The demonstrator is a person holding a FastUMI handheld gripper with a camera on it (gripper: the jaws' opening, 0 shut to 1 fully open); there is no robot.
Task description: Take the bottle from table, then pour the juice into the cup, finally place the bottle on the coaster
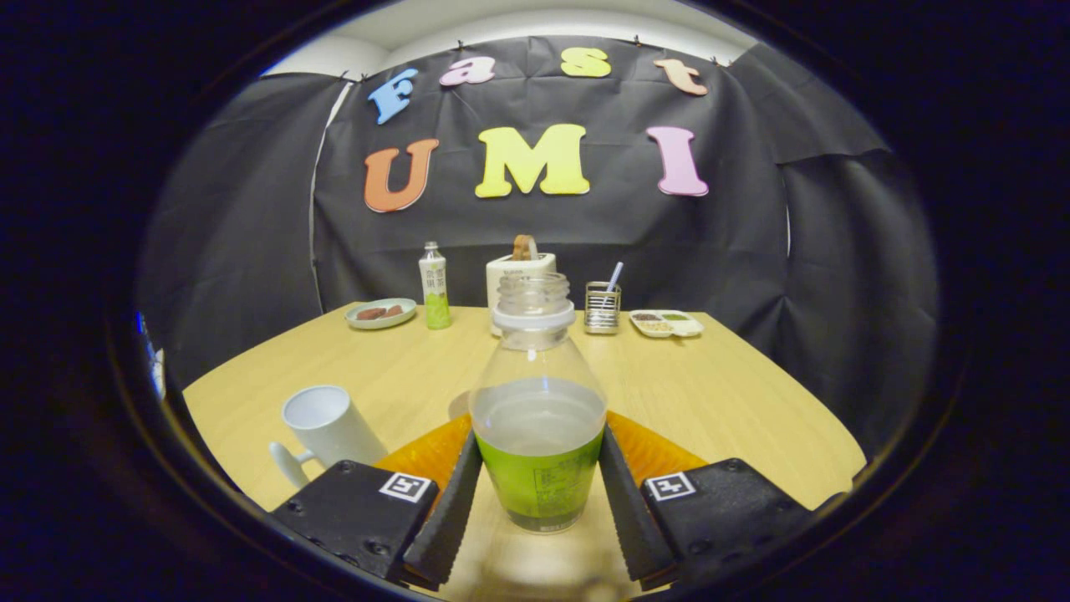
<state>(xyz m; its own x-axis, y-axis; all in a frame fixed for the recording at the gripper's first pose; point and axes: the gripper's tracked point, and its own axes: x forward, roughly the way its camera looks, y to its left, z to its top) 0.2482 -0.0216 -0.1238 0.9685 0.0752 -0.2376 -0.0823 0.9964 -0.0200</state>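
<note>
Bottle [537, 418] first: it stands upright between my fingers [451, 502], uncapped, with clear liquid up to roughly its middle and a green label around the lower body. My gripper [537, 510] has a finger on each side of the label, and both look to be touching it, though I cannot tell for certain whether they press hard enough to count as a firm pinch. The bottle's base seems to rest on or just above the tabletop [719, 393], so I judge the take as only just begun, with no clear lift yet. White cup [328, 425] sits at about ten o'clock from the bottle, near the left finger, upright with its mouth open and its handle toward me; I see no juice in it, so the pour is still to come. An orange coaster [648, 451] lies flat just behind the bottle, showing on either side of it beyond the fingers, and nothing stands on it. Far off at twelve o'clock, against the booth wall, are a second small bottle [434, 288], a plate [381, 313], a white box [518, 269], a metal holder [602, 308] and a small tray [667, 323], none of which I need. Left to do: lift, tip over the cup, then set down on the coaster.
</note>
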